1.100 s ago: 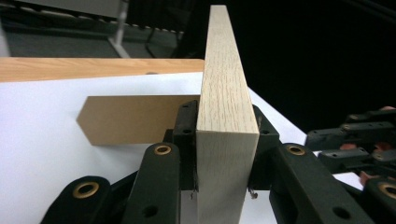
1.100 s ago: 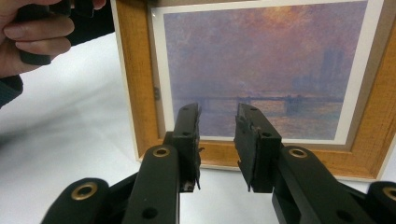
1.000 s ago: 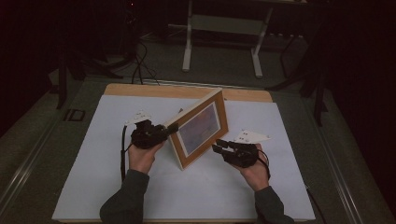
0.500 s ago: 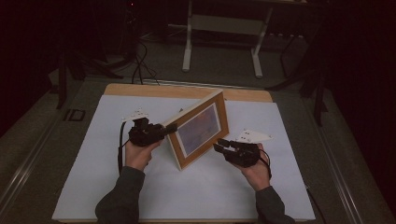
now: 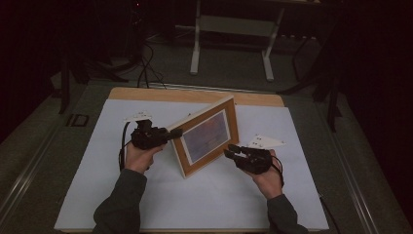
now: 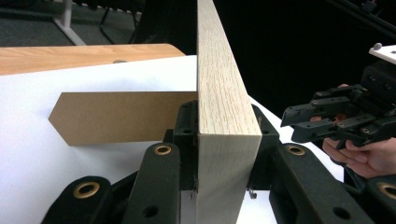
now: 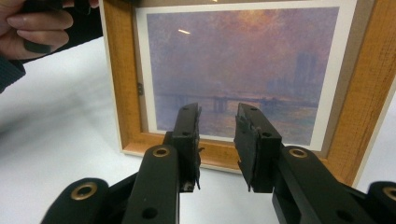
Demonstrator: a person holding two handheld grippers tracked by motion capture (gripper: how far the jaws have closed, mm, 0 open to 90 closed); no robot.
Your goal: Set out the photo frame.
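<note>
A wooden picture frame [image 5: 207, 135] with a hazy purple river painting [image 7: 243, 60] stands tilted on the white sheet. My left gripper [image 5: 174, 132] is shut on the frame's left side edge [image 6: 219, 93], its pads pressing both faces. The frame's brown easel back [image 6: 121, 116] juts out behind it. My right gripper [image 5: 230, 150] hovers just in front of the frame's lower right corner. Its jaws [image 7: 217, 140] are open with nothing between them and point at the frame's bottom rail. The right gripper [image 6: 322, 116] also shows beyond the frame in the left gripper view.
A white sheet [image 5: 146, 204] covers the table, with a bare wooden strip [image 5: 195, 95] along the far edge. Beyond the table stand a metal stand's legs [image 5: 231, 48] and floor cables [image 5: 143, 68]. The surroundings are dark.
The left hand has shifted slightly to the left with the frame's edge still in its jaws. The right hand has not moved.
</note>
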